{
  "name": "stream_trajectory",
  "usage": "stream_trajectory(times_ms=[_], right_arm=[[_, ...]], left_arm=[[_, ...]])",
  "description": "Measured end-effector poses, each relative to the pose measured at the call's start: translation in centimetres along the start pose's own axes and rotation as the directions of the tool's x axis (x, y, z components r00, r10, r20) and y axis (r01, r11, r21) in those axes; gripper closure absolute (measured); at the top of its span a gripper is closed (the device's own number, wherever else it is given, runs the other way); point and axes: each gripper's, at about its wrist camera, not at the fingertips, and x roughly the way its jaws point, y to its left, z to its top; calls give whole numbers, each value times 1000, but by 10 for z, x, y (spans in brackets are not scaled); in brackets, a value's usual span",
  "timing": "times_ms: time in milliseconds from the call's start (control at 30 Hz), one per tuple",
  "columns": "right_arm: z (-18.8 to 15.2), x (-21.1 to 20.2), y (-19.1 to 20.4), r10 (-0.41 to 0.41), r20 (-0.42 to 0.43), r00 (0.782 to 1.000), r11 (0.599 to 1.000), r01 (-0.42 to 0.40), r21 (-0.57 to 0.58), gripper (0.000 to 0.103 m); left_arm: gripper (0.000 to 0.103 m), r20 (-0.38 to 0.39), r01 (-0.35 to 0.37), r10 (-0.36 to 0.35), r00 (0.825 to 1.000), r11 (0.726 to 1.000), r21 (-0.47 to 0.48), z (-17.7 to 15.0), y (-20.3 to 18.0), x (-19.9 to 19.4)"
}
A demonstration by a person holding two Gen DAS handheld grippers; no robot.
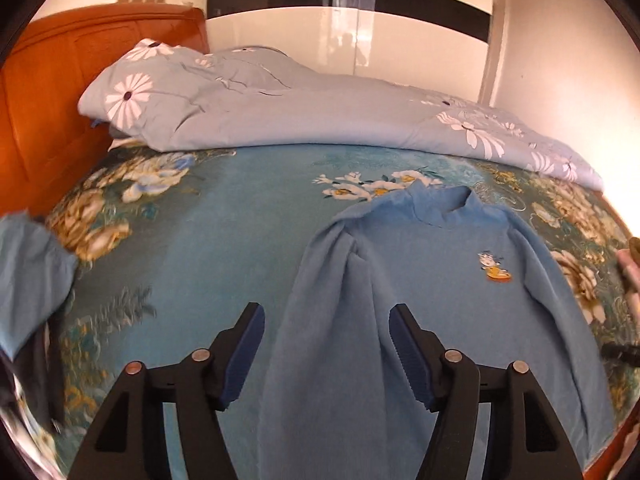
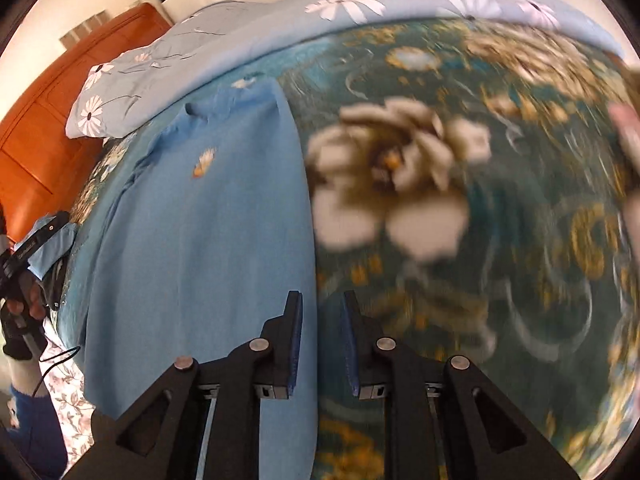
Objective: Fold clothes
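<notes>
A: Blue sweater (image 1: 436, 280) is being seen laid flat on the floral bedspread (image 1: 192, 240), collar towards the rolled quilt (image 1: 280, 108), hem towards the observer. Long axis is being read as running straight away from both grippers.

B: Sleeves?

A: Both are being seen folded in alongside the body, the left one lying as a long band directly ahead of the left gripper (image 1: 327, 316).

B: Left gripper state?

A: Released. Jaws are being held wide, nothing between the pads; the sleeve band is lying below and past them, untouched.

B: And the right?

A: The right gripper (image 2: 322, 304) is being held just over the sweater's right edge, left finger above blue cloth, right finger above bedspread. Jaws are standing narrowly parted, nothing gripped. The view is being blurred heavily on the bedspread side.

B: Nearer hand?

A: Neither clearly; each is being placed at its own side of the garment, both pitched downward. A lengthwise fold, hem to collar, is being judged the likely next step, with the hem lying closest under the fingers.
</notes>
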Motion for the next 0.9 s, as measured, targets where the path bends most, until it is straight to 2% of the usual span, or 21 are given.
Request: stream_trajectory(times_ms=[100,200,233,300,367,433,500,567,633,700,833,900], right_arm=[[-23,-3,4,28,7,1000,998,-28,48,83],[-35,-3,14,62,22,998,996,-63,60,83],[-37,-3,19,55,27,998,997,-56,49,87],[-37,-5,27,31,40,999,999,-32,25,98],[-33,-10,30,2,67,998,1000,-2,4,99],[-26,-21,32,-85,113,990,995,90,-38,99],[-15,-31,29,-221,168,961,969,236,-77,99],[1,-39,19,-358,217,908,920,383,-84,99],[17,-45,2,-457,248,854,874,483,-53,99],[33,-52,-21,-518,262,814,846,533,15,99],[60,-51,-55,-569,259,781,821,560,112,99],[68,-42,-61,-585,239,775,810,572,127,99]], left_arm=[[34,-26,36,-38,999,997,-75,-17,4,-7],[34,-30,6,-9,1000,997,-80,-30,3,-17],[34,-28,4,-7,1000,996,-85,-34,3,-22],[34,-25,17,-20,999,995,-100,-38,6,-29],[34,-33,24,-28,999,994,-111,-41,10,-34],[33,-43,27,-33,999,992,-124,-42,13,-36],[32,-52,34,-41,998,990,-140,-44,18,-37],[32,-62,29,-38,997,988,-153,-46,22,-35],[32,-80,16,-29,996,987,-161,-49,22,-31],[32,-98,13,-29,995,987,-163,-53,23,-27],[32,-141,-8,-14,990,988,-155,-59,24,-14],[32,-167,-18,-9,986,987,-159,-63,27,-7]])
